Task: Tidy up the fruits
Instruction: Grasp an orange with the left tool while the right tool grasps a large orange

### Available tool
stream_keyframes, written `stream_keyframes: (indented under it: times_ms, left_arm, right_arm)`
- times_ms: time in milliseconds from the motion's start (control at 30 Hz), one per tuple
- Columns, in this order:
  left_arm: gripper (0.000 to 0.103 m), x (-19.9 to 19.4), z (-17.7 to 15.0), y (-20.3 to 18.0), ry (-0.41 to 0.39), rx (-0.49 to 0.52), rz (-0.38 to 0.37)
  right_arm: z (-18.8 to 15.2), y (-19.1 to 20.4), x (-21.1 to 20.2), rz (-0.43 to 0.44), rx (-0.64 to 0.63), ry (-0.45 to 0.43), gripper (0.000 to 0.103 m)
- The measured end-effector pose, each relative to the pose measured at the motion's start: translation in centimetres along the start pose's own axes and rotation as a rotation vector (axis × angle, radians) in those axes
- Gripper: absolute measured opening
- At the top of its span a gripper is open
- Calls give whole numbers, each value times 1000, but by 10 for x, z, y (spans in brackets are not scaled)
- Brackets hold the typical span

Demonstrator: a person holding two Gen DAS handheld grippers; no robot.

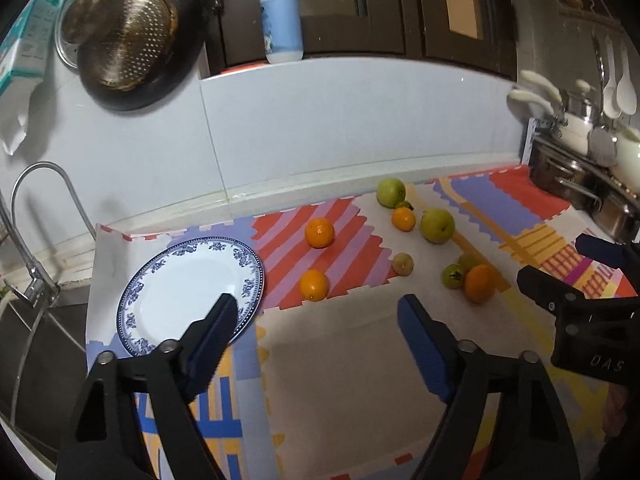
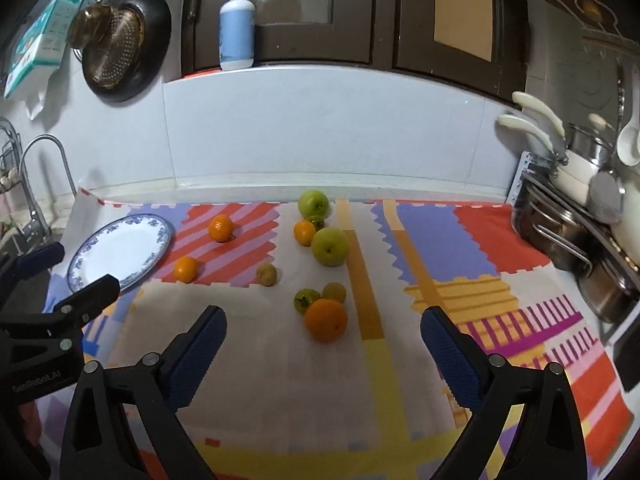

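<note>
Several fruits lie on a colourful patterned mat [image 2: 400,360]: oranges [image 1: 319,232] [image 2: 325,319], green apples [image 1: 437,225] [image 2: 330,246], small green persimmons [image 2: 306,300] and small yellowish fruits [image 2: 267,274]. A blue-rimmed white plate [image 1: 188,288] [image 2: 120,252] sits empty at the mat's left. My left gripper [image 1: 316,308] is open and empty, above the mat's front, right of the plate. My right gripper [image 2: 322,322] is open and empty, hovering in front of the nearest orange. Each gripper shows at the edge of the other's view.
A sink with a curved tap [image 1: 36,216] lies left of the plate. Steel pots and pans [image 2: 580,248] stand at the right. A pump bottle [image 2: 237,24] sits on the ledge above the backsplash. A pan and colander [image 1: 132,36] hang on the wall.
</note>
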State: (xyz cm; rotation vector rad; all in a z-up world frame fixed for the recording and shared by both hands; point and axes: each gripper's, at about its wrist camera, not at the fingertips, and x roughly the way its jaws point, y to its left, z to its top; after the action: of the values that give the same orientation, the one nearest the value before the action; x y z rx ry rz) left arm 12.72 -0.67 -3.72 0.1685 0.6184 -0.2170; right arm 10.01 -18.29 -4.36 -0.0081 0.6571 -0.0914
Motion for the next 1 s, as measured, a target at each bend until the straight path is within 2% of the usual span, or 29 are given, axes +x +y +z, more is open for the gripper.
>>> stream_keyframes:
  times_ms: [367,500,767,1000]
  left_arm:
    - [64,61,2,7,80,-13,-3]
    - [62,81,-1,9,121,-27,-9]
    - [56,115,0,12,172,-38,-4]
    - [52,134,5,9,187,-41,-9]
  right_arm:
    - [-7,-6,59,-2,99,122,86]
    - [-10,-6,77,0,113,162,80]
    - [-10,-8,97,-25,136,200,72]
    - [-12,-8,106,-34,133,216,66]
